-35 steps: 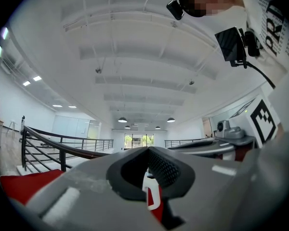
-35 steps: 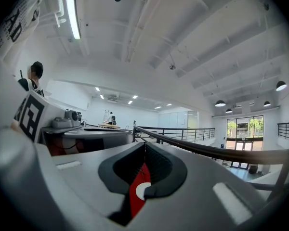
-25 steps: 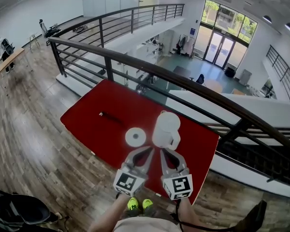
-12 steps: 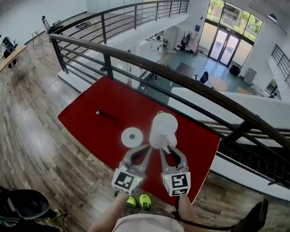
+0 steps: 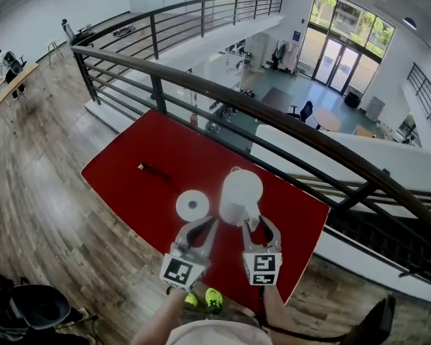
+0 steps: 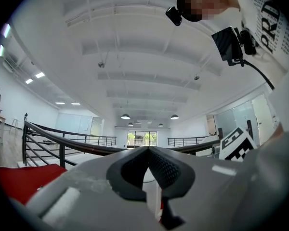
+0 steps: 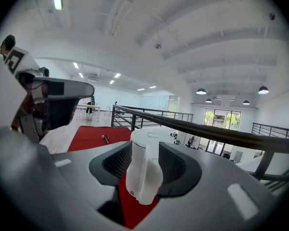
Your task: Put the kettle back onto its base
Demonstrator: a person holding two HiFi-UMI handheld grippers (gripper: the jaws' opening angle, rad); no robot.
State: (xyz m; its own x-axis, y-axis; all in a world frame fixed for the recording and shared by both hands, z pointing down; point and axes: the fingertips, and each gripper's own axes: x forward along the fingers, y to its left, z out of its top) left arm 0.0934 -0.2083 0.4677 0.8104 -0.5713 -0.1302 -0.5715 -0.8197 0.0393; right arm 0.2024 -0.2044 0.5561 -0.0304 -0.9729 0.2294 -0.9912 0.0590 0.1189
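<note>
Your right tongs (image 7: 144, 147): jaws wide, having just been opening. The kettle handle (image 7: 147, 179) stands between them, with the pads clear of it on both sides, so there is no grip at present. Your left tongs (image 6: 147, 149): jaws closed tip to tip, nothing between.

The kettle (image 5: 241, 195) stands upright on the red desk (image 5: 136, 192). It is just right of its base (image 5: 192, 205), apart from it and not seated.

Handling (judgement):
- The white body looks like smooth hard plastic: stiff, so it will not give under the pads, but probably slick.
- Take it by the handle, high up near where it joins the body, so the kettle hangs below your grip rather than swinging.
- Its weight is unknown — the lid is down and no water level can be read. Assume it may be part full and lift it level.
- The base is a thin disc and likely light. A sideways nudge could shift it, so come down onto it from above.

Hidden or hard to make out:
- The kettle's underside is hidden.
- The base's centre shows only as a small mark in the head view, and neither gripper view shows the base.
- No cord from the base can be traced.
- A small dark thing (image 5: 148, 169) lies farther back on the desk — too small to name.
- Your tongs and arms cover the desk's near edge.
</note>
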